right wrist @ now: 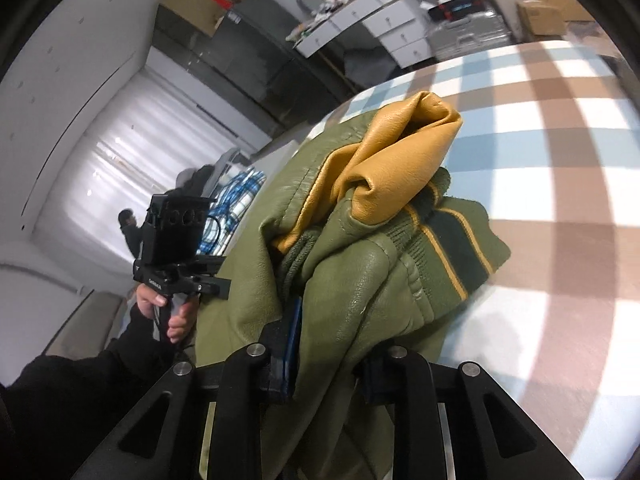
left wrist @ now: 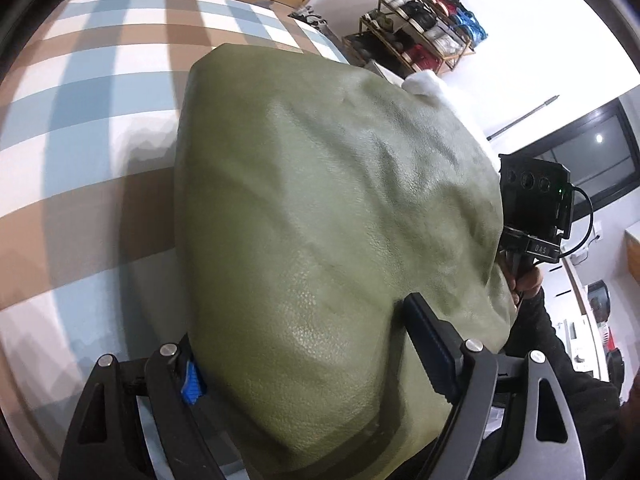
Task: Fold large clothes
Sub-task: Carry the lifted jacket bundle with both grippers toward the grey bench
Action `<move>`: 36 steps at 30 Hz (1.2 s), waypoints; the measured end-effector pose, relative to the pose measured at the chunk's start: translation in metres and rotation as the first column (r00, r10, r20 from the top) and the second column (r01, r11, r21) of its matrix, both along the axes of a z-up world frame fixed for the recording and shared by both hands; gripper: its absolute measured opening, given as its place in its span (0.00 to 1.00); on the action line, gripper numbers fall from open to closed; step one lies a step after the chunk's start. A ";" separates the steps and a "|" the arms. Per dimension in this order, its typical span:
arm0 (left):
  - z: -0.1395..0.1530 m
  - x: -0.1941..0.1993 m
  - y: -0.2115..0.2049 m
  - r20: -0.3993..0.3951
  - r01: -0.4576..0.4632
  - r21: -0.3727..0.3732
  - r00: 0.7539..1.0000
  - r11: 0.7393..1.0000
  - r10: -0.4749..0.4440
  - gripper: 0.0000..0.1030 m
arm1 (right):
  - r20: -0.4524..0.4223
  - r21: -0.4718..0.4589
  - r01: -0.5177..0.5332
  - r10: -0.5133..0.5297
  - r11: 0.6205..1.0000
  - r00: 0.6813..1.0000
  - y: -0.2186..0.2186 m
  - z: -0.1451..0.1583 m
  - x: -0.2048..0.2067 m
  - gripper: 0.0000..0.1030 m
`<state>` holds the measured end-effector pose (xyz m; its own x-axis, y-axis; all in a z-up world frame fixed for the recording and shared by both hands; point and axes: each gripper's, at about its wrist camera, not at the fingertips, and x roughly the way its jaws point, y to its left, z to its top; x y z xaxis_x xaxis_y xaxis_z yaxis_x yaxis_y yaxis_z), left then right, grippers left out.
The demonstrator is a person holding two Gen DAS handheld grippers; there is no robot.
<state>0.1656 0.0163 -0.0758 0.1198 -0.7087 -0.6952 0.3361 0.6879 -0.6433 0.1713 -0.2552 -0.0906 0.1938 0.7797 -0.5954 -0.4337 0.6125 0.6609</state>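
While both views are blurred at the edges, the main items read clearly. A bed (left wrist: pixel 80 128) with a checked cover of blue, brown and white squares carries the work. Above it hangs a green leather jacket (left wrist: pixel 328 240), lifted in a bulky bundle; whether its lower part touches the cover cannot be told. From the right wrist view, a mustard-yellow sleeve (right wrist: pixel 396 160) lies crumpled on top of the bundle, and a ribbed hem (right wrist: pixel 452 248) with dark green and yellow stripes hangs just below it.

Left hand-held gripper (left wrist: pixel 312 364): jaws set wide, a thick fold of the jacket filling the gap and pressed against both pads; it is gripping the jacket. Right hand-held gripper (right wrist: pixel 332 360): jaws drawn narrow, clamped on a gathered fold of the same jacket.

A shoe rack (left wrist: pixel 424 36) stands against the far wall. White drawers (right wrist: pixel 384 20) and cardboard boxes (right wrist: pixel 540 16) stand beyond the bed.
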 end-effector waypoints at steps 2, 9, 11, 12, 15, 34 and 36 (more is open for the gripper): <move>-0.002 0.005 -0.006 0.013 -0.015 0.021 1.000 1.000 0.015 0.79 | -0.006 0.002 0.013 -0.013 1.000 1.000 0.000 -0.006 0.003 0.23; 0.024 0.012 -0.001 0.056 -0.033 0.006 0.998 0.999 0.033 0.79 | 0.128 0.010 0.005 -0.007 1.000 0.992 -0.005 0.042 0.002 0.22; 0.033 0.006 0.001 0.089 -0.033 -0.001 0.995 0.999 0.033 0.79 | 0.158 0.015 0.003 -0.006 1.000 0.987 -0.010 0.053 0.002 0.22; 0.035 0.004 0.000 0.100 -0.030 -0.004 0.994 1.000 0.030 0.79 | 0.175 0.030 0.010 -0.015 1.000 0.985 -0.015 0.061 0.002 0.22; 0.052 0.006 -0.003 0.139 -0.024 -0.030 0.990 0.999 0.028 0.79 | 0.197 0.073 0.039 -0.053 0.997 0.979 -0.032 0.076 0.005 0.22; 0.155 0.055 -0.108 0.388 0.106 -0.152 0.921 0.983 -0.040 0.79 | 0.360 0.265 0.293 -0.376 0.919 0.854 -0.163 0.224 0.025 0.22; 0.162 0.063 -0.122 0.406 0.126 -0.162 0.912 0.979 -0.051 0.79 | 0.373 0.267 0.322 -0.405 0.908 0.835 -0.183 0.239 0.027 0.22</move>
